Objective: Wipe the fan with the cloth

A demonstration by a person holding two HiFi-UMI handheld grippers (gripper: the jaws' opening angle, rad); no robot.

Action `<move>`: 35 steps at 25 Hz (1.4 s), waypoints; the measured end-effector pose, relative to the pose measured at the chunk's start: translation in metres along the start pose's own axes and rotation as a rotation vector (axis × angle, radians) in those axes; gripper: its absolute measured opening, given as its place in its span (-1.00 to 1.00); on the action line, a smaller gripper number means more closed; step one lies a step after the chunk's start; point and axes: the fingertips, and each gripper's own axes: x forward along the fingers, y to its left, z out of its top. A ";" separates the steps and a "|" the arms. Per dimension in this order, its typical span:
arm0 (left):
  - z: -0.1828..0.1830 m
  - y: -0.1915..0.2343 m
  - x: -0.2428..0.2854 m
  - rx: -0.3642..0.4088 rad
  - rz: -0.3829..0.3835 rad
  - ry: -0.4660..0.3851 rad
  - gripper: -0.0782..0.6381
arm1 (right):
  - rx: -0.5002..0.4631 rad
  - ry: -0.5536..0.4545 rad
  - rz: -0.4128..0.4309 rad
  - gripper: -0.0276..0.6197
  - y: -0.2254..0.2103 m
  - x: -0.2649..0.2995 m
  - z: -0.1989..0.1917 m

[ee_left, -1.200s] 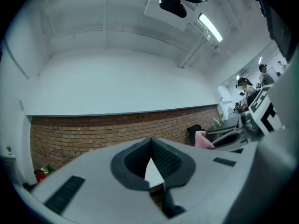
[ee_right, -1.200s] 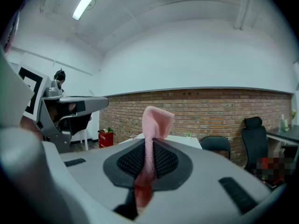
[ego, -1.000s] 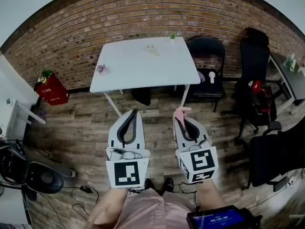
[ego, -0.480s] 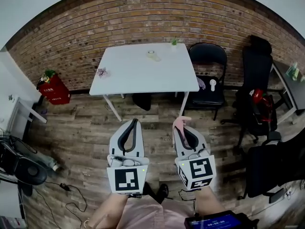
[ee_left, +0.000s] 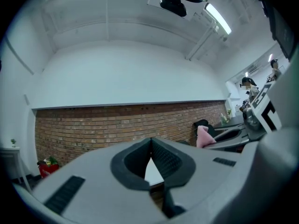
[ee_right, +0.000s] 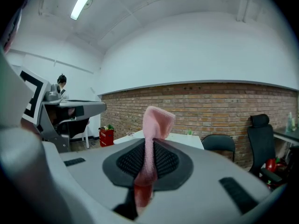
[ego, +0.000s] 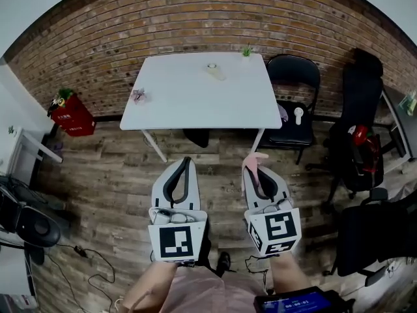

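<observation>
Grippers sit side by side low in the head view, both pointing toward the white rectangular folding table, which stands against the red brick wall. We hold the right gripper with its two jaws clamped on the pink soft fabric cloth. A narrow fold is pinched between the black ribbed pads, and the free end sticks up past the jaw tips. We hold the left gripper with its jaws pressed together at the tips and nothing between them. Both grippers are above the brown wooden plank floor, apart from the table.

The small white handheld fan lies on the seat of the black folding chair just beside the table's right edge, well apart from the cloth.

On the tabletop we see a small green plant at the far edge, a small pale round item near it, and a small purplish item near the left edge. We cannot identify the latter two. A red box stands on the floor at the left by the wall.
</observation>
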 end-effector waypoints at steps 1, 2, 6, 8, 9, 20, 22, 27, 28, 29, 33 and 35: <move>-0.005 0.005 0.011 0.000 -0.004 0.003 -0.75 | 0.002 0.003 -0.002 -0.80 -0.002 0.011 0.000; -0.009 0.010 0.022 0.001 -0.007 0.006 -0.75 | 0.004 0.006 -0.003 -0.80 -0.004 0.023 0.000; -0.020 0.035 0.070 0.000 -0.022 0.014 -0.75 | 0.015 0.020 -0.005 -0.80 -0.013 0.073 0.003; -0.022 0.047 0.093 0.001 -0.034 0.014 -0.75 | 0.020 0.024 -0.012 -0.80 -0.019 0.096 0.008; -0.022 0.053 0.104 0.001 -0.039 0.012 -0.75 | 0.021 0.024 -0.017 -0.80 -0.021 0.107 0.012; -0.022 0.110 0.191 -0.007 -0.070 -0.037 -0.75 | 0.000 -0.002 -0.078 -0.80 -0.040 0.200 0.043; -0.023 0.118 0.201 -0.011 -0.071 -0.040 -0.75 | -0.008 -0.006 -0.090 -0.80 -0.045 0.212 0.048; -0.033 0.124 0.221 -0.021 -0.081 -0.035 -0.75 | -0.007 -0.005 -0.112 -0.80 -0.058 0.229 0.051; -0.035 0.124 0.225 -0.022 -0.083 -0.032 -0.75 | -0.005 -0.003 -0.115 -0.80 -0.061 0.231 0.050; -0.037 0.124 0.229 -0.024 -0.084 -0.028 -0.75 | -0.002 0.000 -0.118 -0.80 -0.064 0.234 0.050; -0.051 0.118 0.245 -0.029 -0.088 -0.001 -0.75 | 0.012 0.013 -0.119 -0.80 -0.078 0.242 0.042; -0.059 0.112 0.256 -0.030 -0.089 0.013 -0.75 | 0.020 0.019 -0.117 -0.80 -0.090 0.250 0.037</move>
